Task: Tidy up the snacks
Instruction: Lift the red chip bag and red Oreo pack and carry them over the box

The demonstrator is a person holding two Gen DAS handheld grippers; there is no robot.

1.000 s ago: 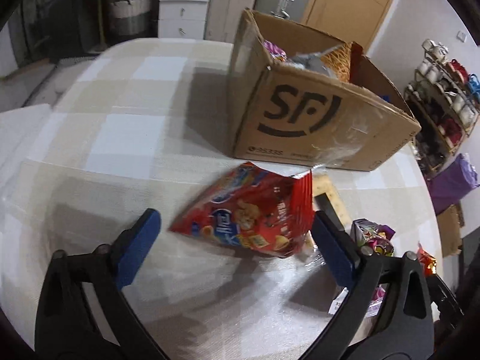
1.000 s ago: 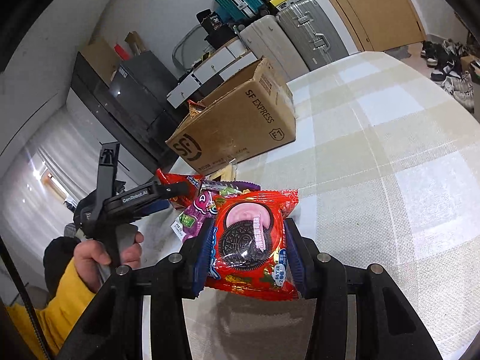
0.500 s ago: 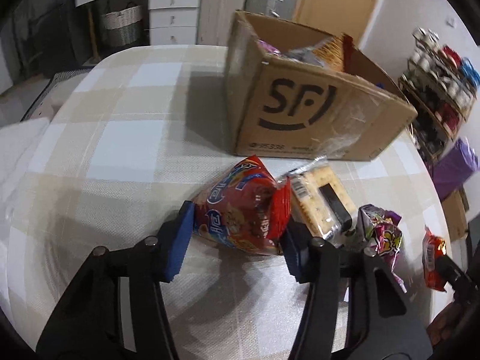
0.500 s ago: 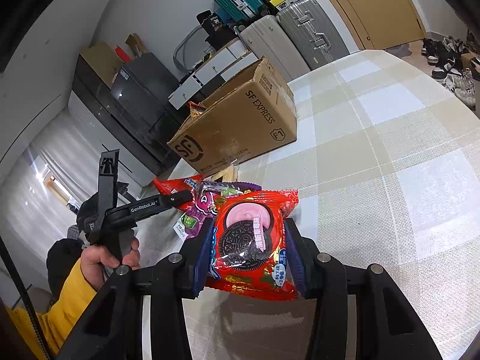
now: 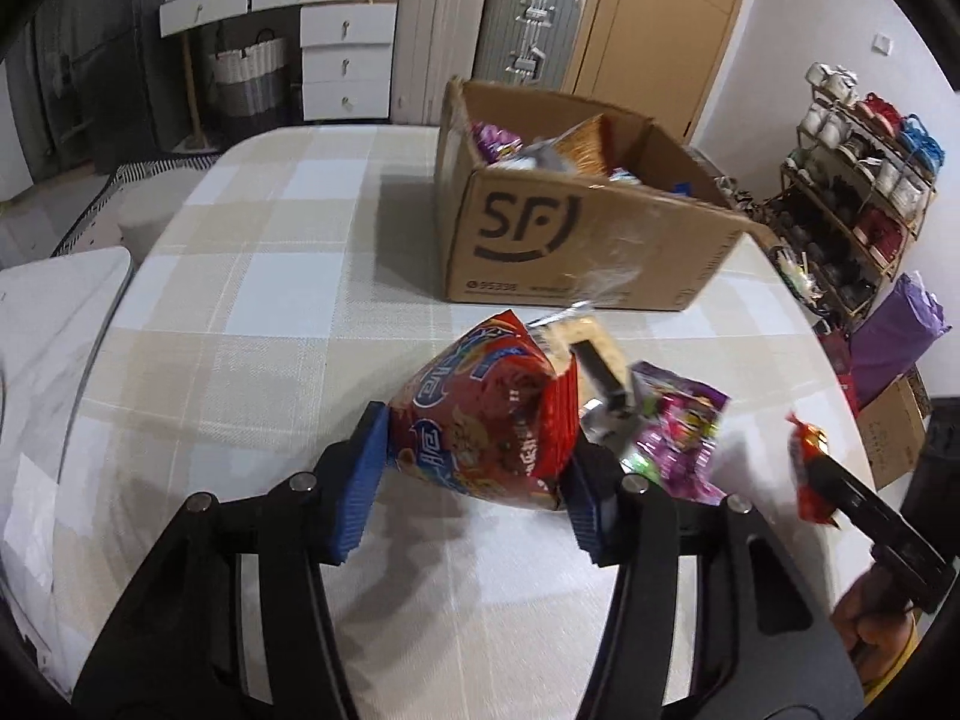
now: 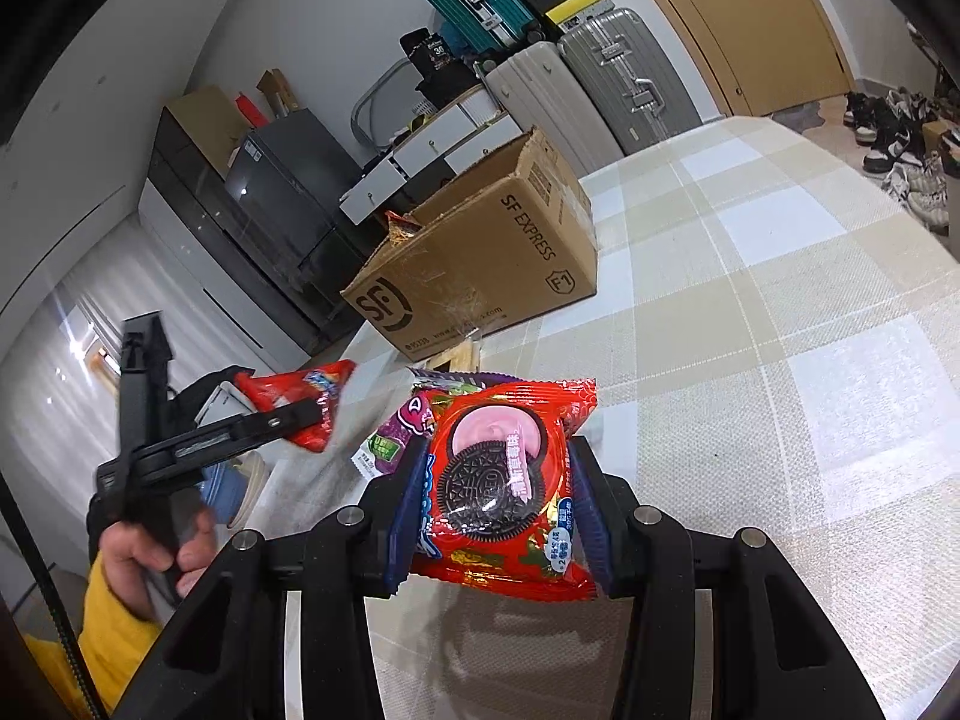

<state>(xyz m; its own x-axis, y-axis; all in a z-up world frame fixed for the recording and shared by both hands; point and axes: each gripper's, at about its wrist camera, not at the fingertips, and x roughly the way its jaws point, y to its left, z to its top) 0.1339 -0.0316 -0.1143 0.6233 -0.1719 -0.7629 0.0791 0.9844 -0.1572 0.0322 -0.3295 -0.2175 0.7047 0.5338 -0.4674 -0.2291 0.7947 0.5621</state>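
A: Snacks in hand: left gripper (image 5: 474, 468) pinches a red snack bag (image 5: 489, 420) at frame centre; right gripper (image 6: 498, 516) clamps a cookie packet (image 6: 501, 480).

B: Both look light, crinkly, crushable; side grips suit. Beyond, the checked surface (image 5: 252, 276) carries an open cardboard box (image 5: 576, 240); suitcases (image 5: 528, 18) line the wall.

Checked tablecloth table (image 5: 252, 276) with cardboard box (image 5: 576, 252), purple snack packet (image 5: 678, 438), cracker pack (image 5: 576, 336).

Each camera sits close behind its own gripper, looking forward and down along the fingers over the bench (image 5: 252, 276). Both views share the cardboard box (image 5: 576, 252) and the purple packet (image 6: 408, 426), seen from different sides.
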